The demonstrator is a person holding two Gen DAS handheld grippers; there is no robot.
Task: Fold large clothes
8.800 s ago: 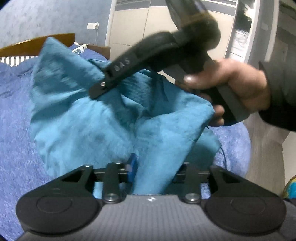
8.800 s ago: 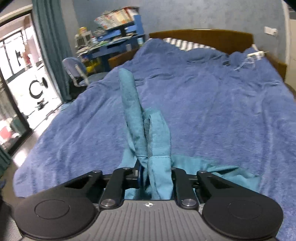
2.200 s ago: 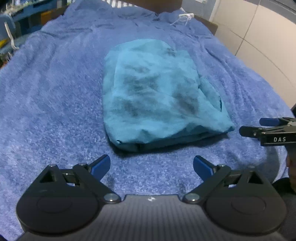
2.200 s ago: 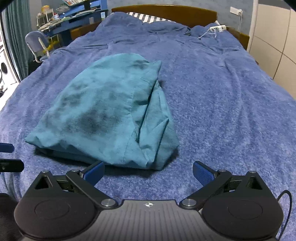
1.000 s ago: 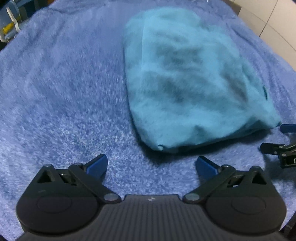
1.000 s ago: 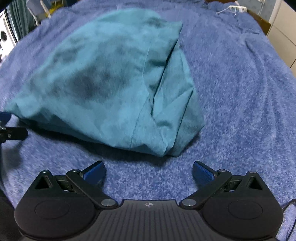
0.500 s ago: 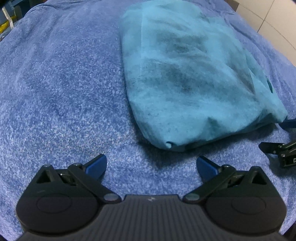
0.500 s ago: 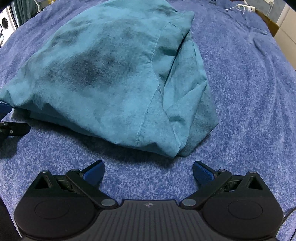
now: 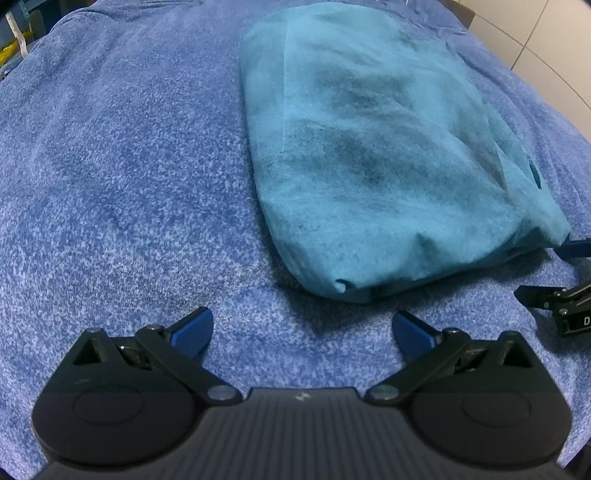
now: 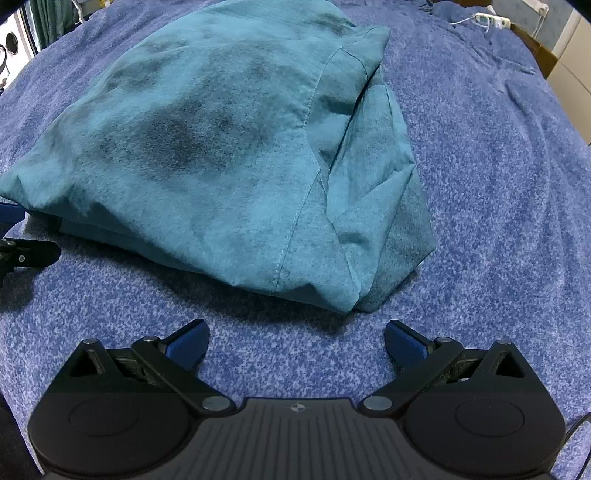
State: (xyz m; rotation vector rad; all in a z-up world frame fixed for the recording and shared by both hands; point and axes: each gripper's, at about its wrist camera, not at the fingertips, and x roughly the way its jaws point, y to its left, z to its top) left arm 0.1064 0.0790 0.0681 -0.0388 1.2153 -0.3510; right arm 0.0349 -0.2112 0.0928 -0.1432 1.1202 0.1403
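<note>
A teal garment (image 9: 376, 147) lies folded in a thick bundle on the blue bedspread (image 9: 110, 166); it also shows in the right wrist view (image 10: 221, 155). My left gripper (image 9: 303, 330) is open and empty, just short of the bundle's near left corner. My right gripper (image 10: 295, 338) is open and empty, just short of the bundle's near right corner. Each gripper's fingertips show at the edge of the other's view, the right one at the far right (image 9: 554, 273) and the left one at the far left (image 10: 22, 236).
The bedspread (image 10: 498, 184) stretches all around the bundle. A white power strip with a cable (image 10: 491, 16) lies at the far end of the bed. Pale cabinet panels (image 9: 554, 44) stand to the right of the bed.
Both grippers have moved in lower and closer to the near edge of the bundle. The garment lies as it did. Both stay open.
</note>
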